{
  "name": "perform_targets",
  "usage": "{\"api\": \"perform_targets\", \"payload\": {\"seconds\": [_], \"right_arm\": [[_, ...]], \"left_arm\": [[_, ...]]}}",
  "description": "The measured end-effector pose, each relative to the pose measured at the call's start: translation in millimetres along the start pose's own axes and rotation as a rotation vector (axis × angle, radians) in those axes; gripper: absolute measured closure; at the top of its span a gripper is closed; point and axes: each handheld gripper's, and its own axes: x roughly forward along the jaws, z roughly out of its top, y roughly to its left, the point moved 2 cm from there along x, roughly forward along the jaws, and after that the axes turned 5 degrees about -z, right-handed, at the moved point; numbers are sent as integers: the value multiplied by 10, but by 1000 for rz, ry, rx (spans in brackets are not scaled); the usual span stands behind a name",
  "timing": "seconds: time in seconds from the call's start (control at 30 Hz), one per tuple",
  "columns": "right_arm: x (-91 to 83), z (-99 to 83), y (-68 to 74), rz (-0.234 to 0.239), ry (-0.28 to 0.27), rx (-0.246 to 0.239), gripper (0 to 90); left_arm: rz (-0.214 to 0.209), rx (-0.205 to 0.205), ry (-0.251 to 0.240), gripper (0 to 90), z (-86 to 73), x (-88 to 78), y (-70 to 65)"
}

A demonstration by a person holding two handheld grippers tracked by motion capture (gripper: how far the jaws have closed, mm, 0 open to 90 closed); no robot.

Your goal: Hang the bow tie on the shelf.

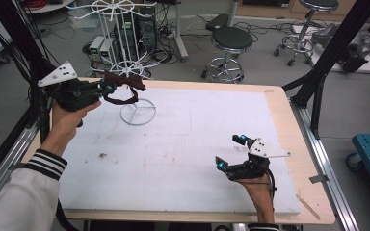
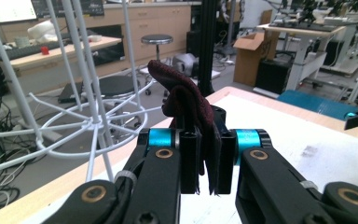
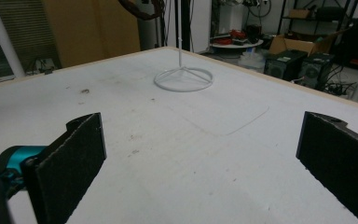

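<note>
One dark red sock [image 2: 186, 112] is clamped between the jaws of the left hand-held gripper [image 1: 105, 87], raised above the far left part of the worktop [image 1: 197, 144], just beside the one white wire rack [image 1: 137, 113]. The rack's thin rods and ring base stand right next to the sock. The right hand-held gripper [image 1: 231, 151] hangs low over the near right side, its jaws wide apart with nothing between them. Two round stools [image 1: 230, 41] stand on the floor behind the worktop.
</note>
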Motion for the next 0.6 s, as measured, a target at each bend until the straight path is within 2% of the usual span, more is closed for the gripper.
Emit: {"api": "perform_targets", "payload": {"seconds": [0.07, 0.2, 0.43, 0.6], "right_arm": [[-8, -48, 0, -8, 3, 1, 6], [-26, -128, -11, -13, -13, 8, 6], [-69, -241, -14, -30, -32, 28, 6], [-84, -355, -15, -44, -56, 39, 6]], "left_arm": [[6, -8, -5, 844, -3, 6, 17], [7, 1, 36, 844, -12, 55, 28], [13, -11, 61, 844, -5, 142, 83], [20, -3, 94, 844, 15, 205, 107]]}}
